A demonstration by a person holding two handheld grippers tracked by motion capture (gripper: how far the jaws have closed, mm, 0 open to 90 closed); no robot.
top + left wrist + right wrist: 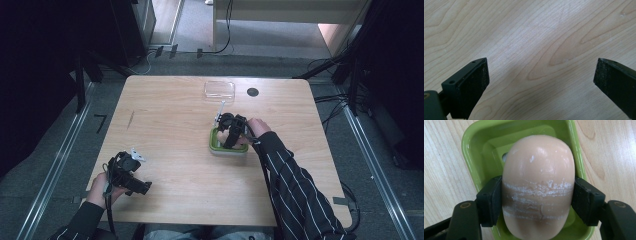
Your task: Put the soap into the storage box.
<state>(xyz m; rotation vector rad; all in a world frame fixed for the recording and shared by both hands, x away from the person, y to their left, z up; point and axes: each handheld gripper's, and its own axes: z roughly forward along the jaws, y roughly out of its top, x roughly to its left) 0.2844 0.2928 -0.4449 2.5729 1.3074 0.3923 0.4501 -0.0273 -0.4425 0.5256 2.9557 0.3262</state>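
High view: a light wooden surface carries a green soap dish right of centre, a clear plastic lid or container near the far edge, and a small dark round spot just beside that. The right gripper, held by a hand in a striped sleeve, sits over the dish. The left gripper is well apart, near the front left corner, held low over bare wood.

Left gripper view: the two black jaws stand wide apart, with nothing between them but the wood grain of the surface.

Right gripper view: the jaws are clamped on the two sides of a pale peach bar of soap, whose face carries whitish scuffed streaks. The soap is over the hollow of the green soap dish; whether it touches the dish floor cannot be told. Wooden surface shows on both sides of the dish.
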